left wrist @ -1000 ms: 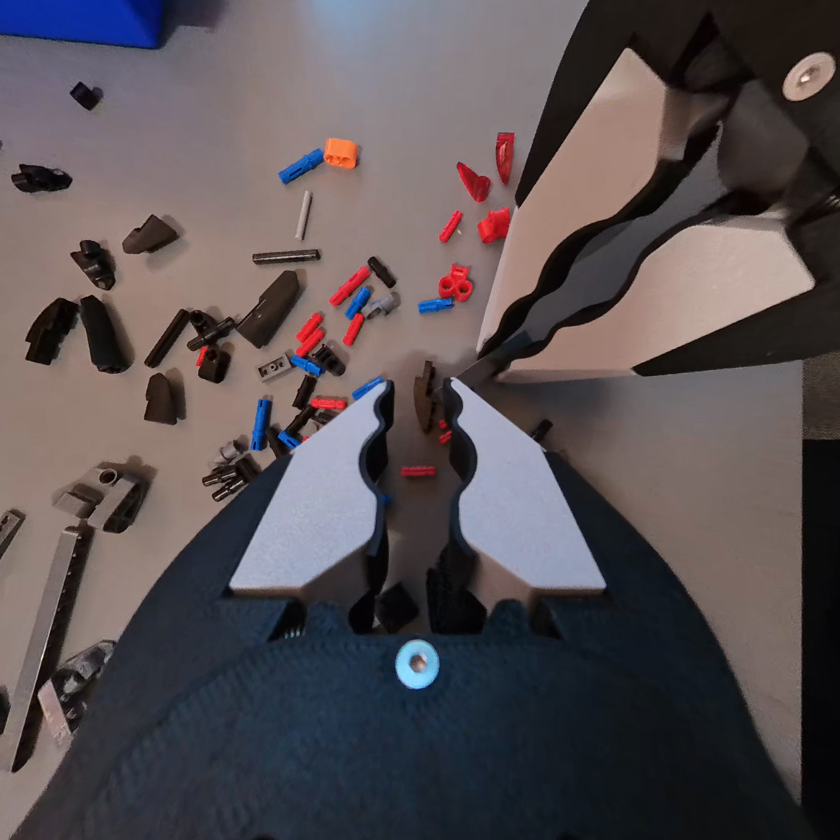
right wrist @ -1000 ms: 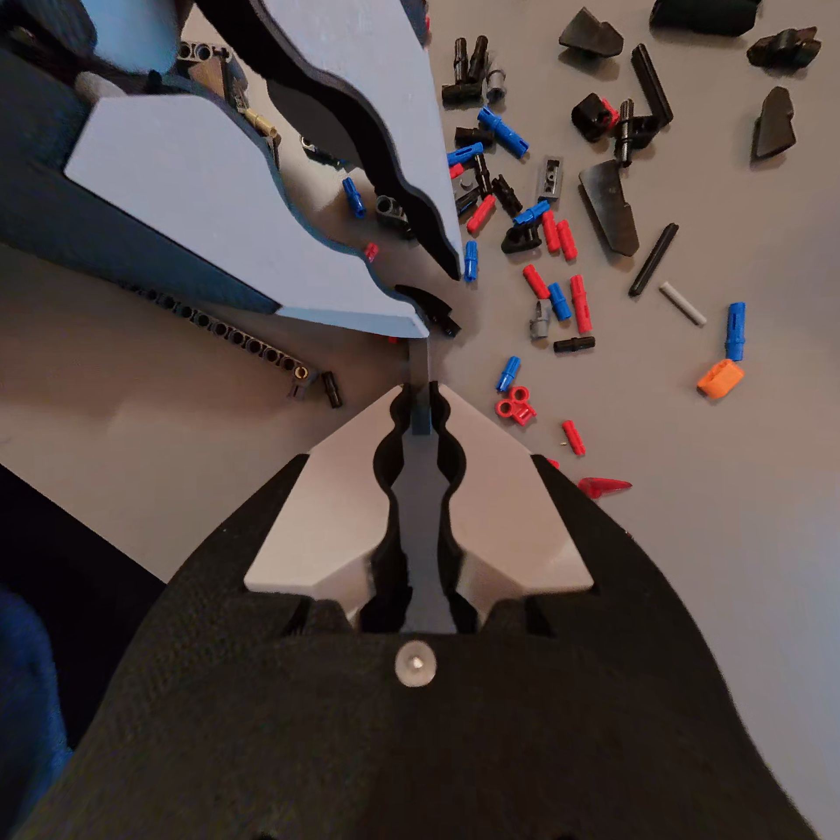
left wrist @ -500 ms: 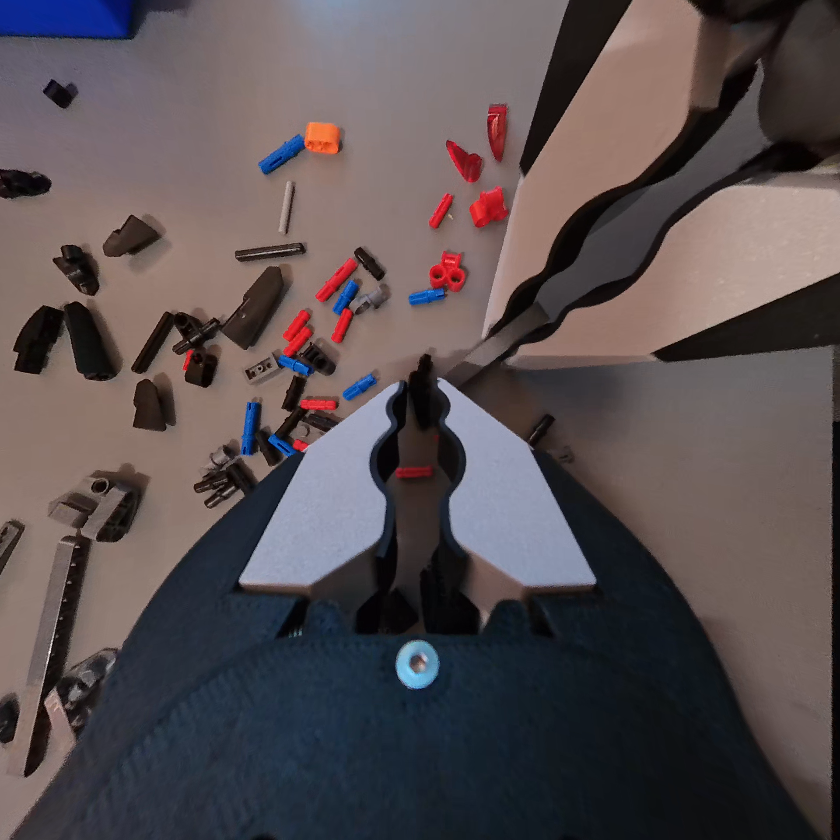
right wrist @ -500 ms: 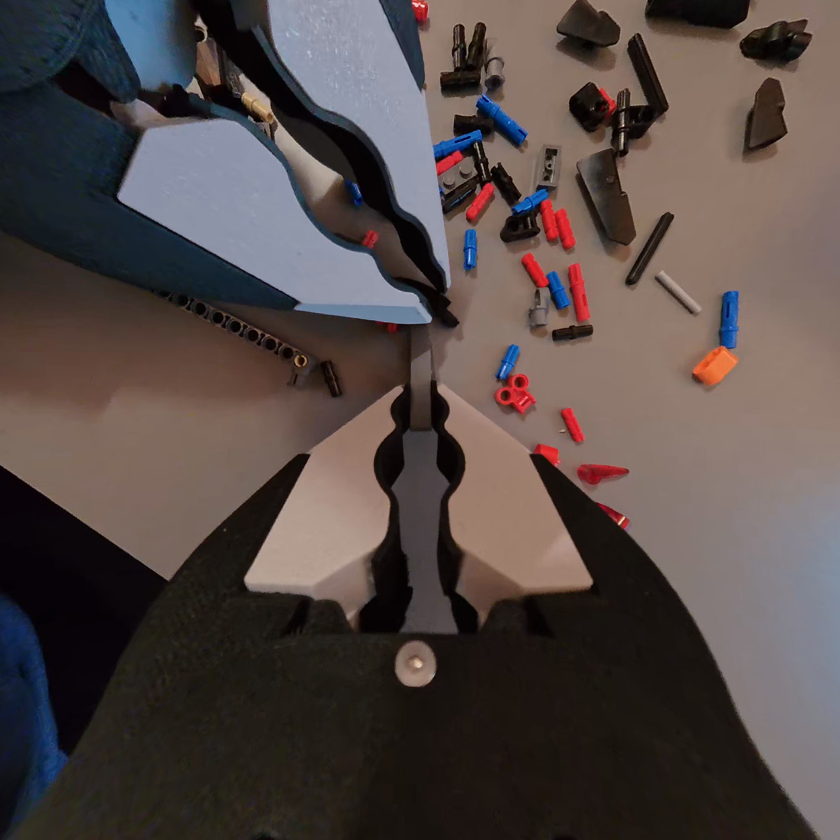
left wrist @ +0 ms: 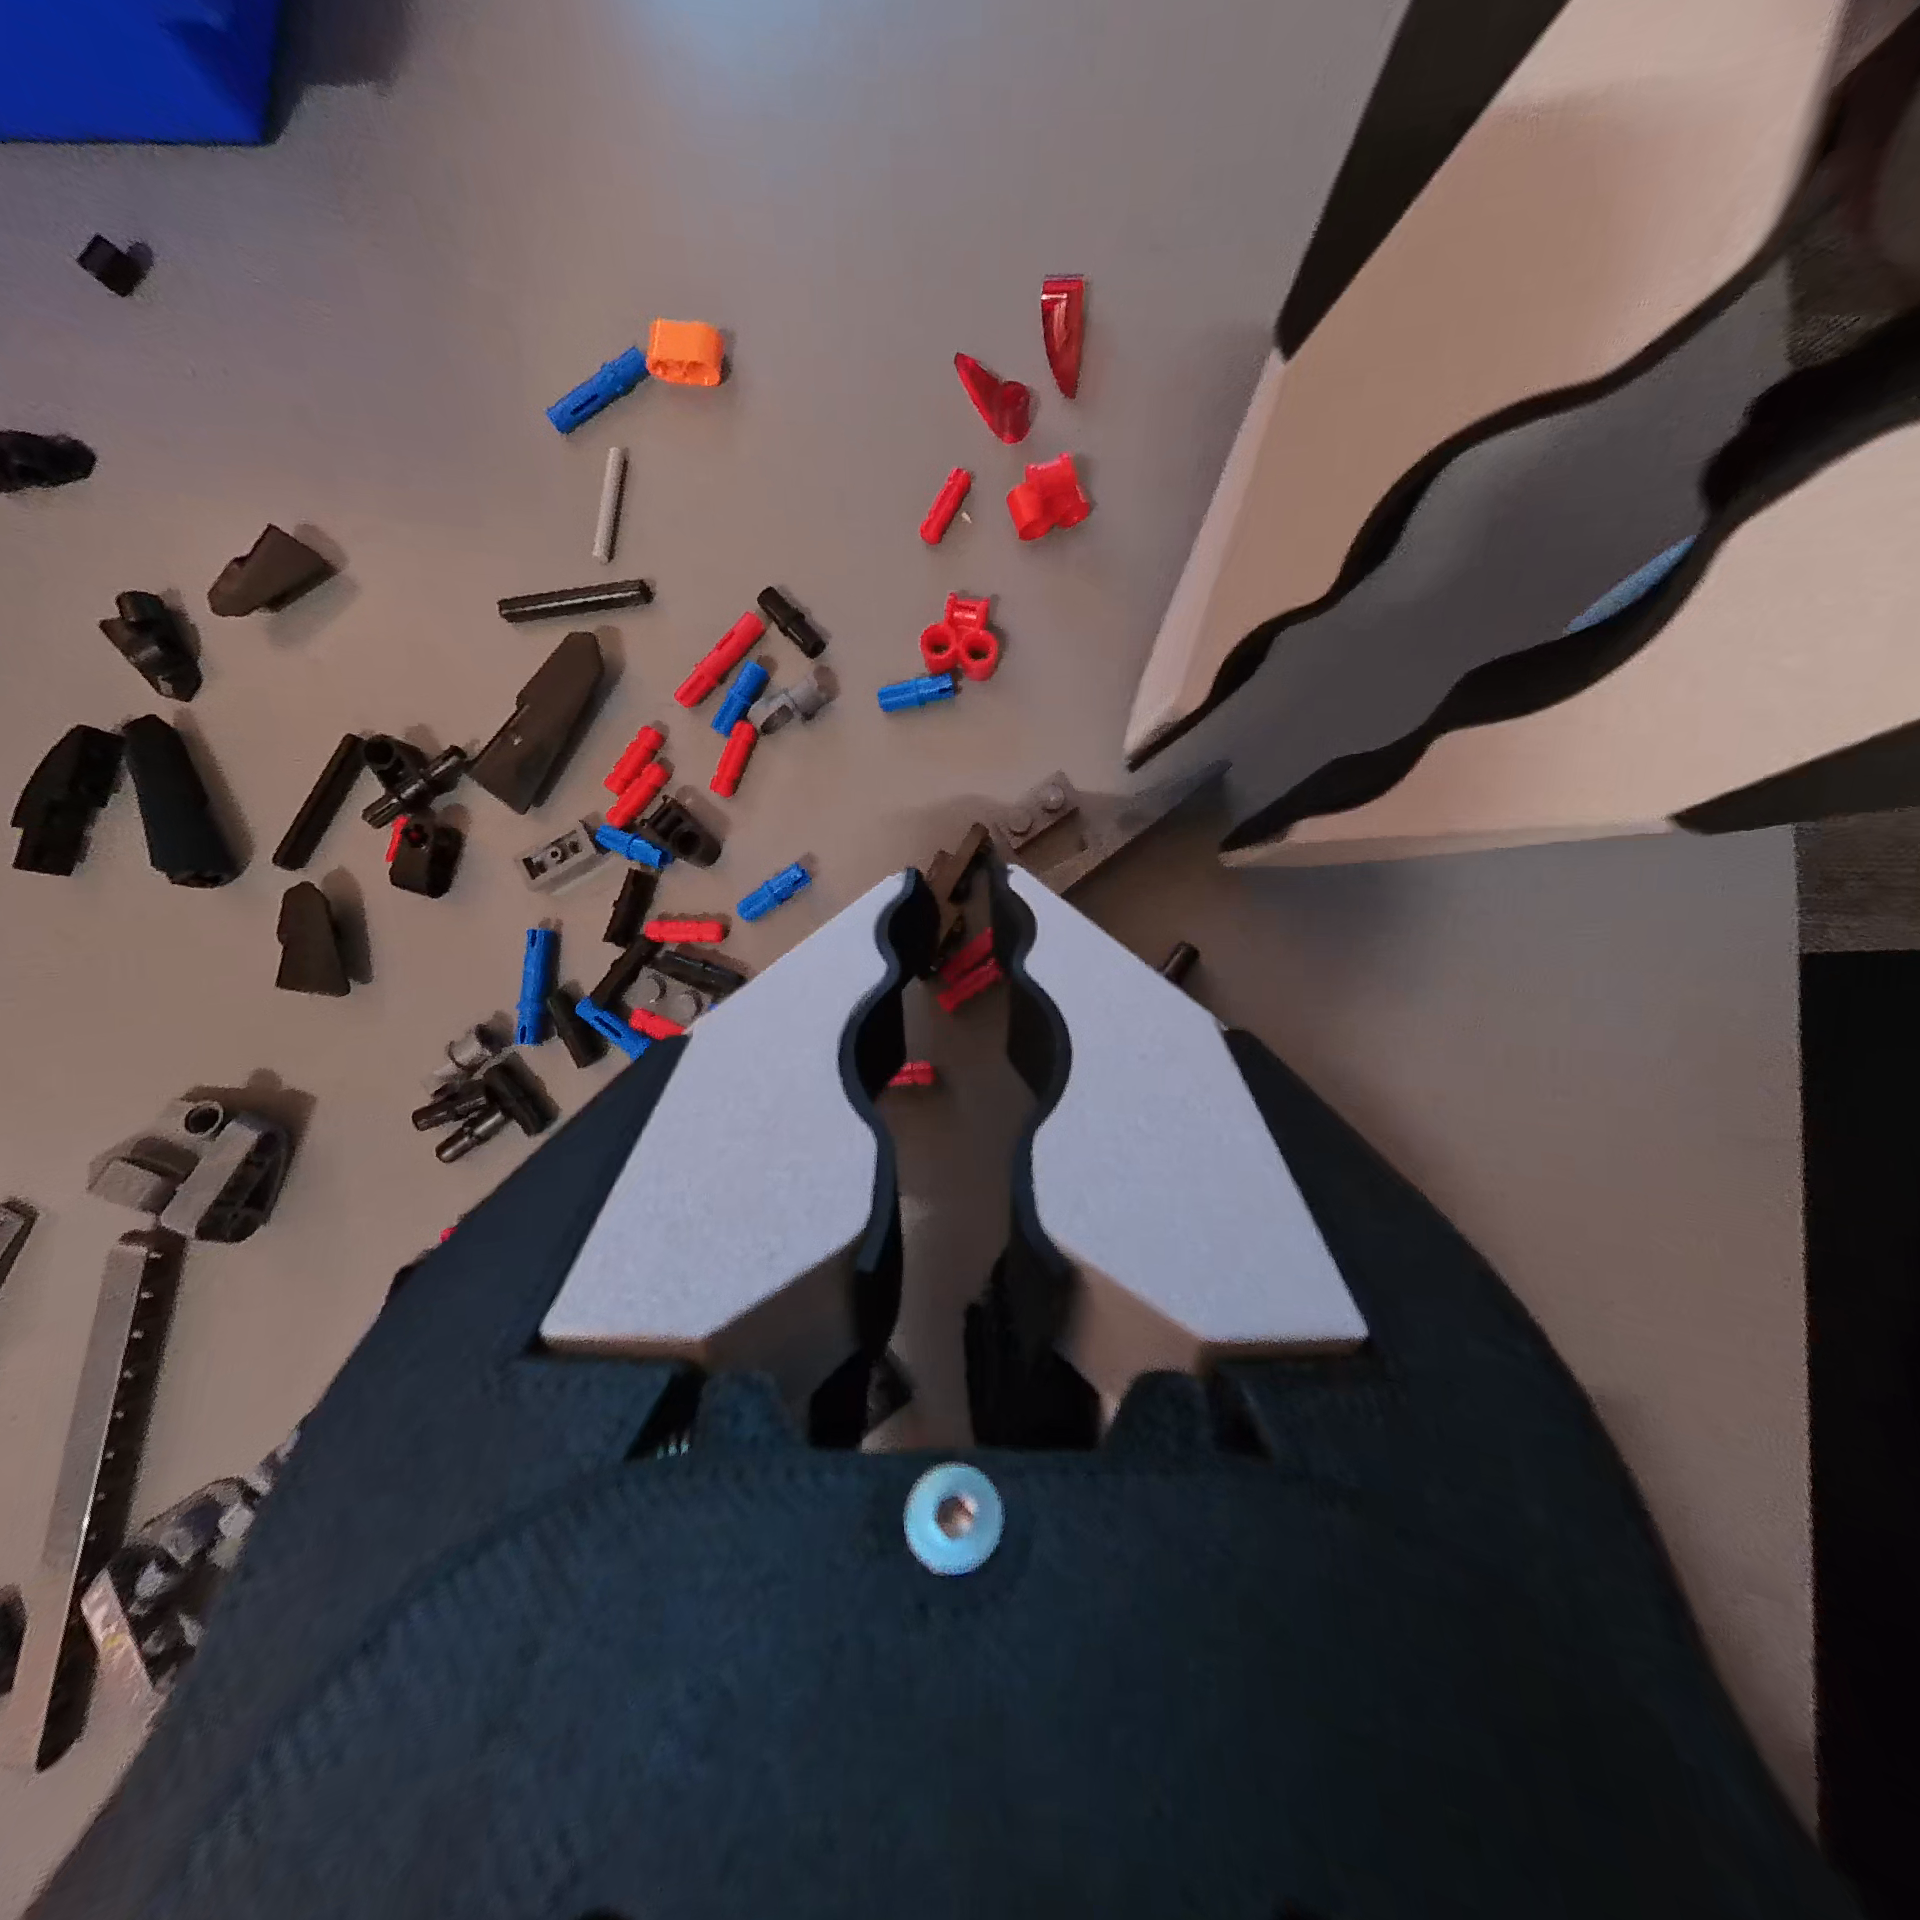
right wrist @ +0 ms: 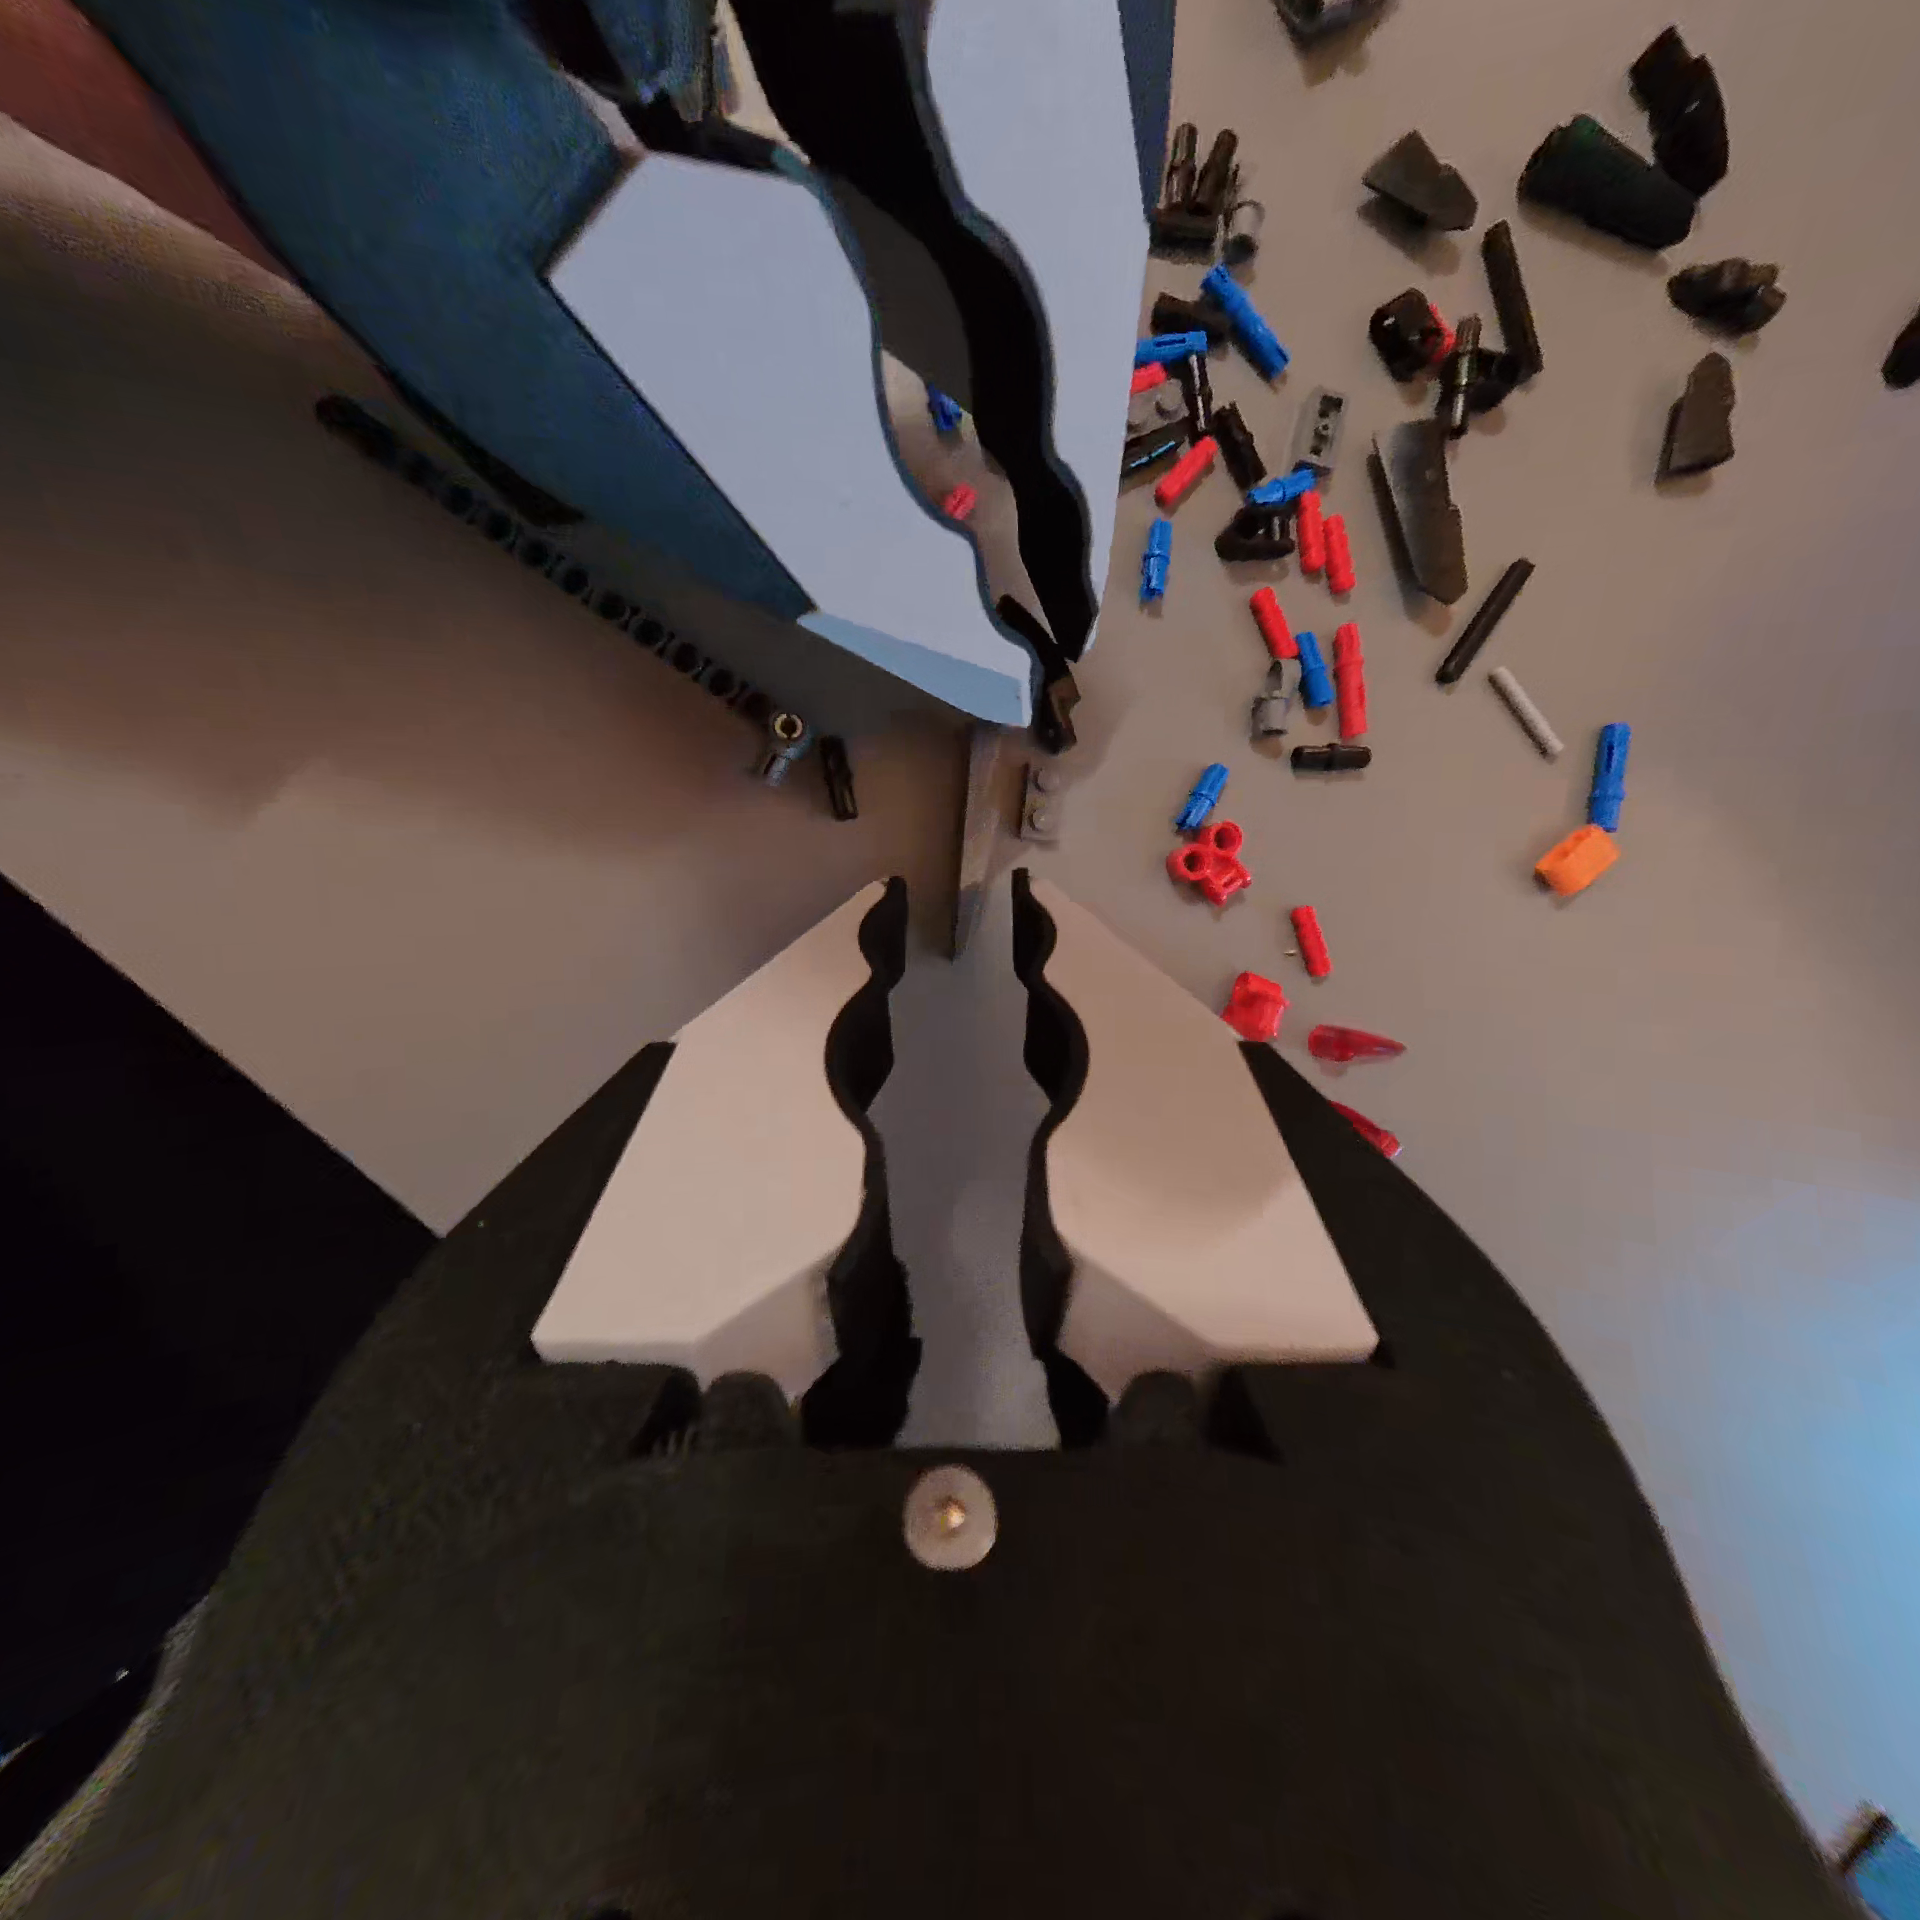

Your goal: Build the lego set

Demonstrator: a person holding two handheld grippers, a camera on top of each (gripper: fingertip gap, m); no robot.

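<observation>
While the left gripper (left wrist: pixel 951 883) clamped a small black curved piece (left wrist: pixel 954 868) at frame centre, the right gripper (right wrist: pixel 961 894), jaws parted, flanked a grey flat plate (right wrist: pixel 977 831) whose long axis pointed toward it.

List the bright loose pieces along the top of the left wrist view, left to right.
Blue pin → orange block → red cone → clear red spike.
</observation>
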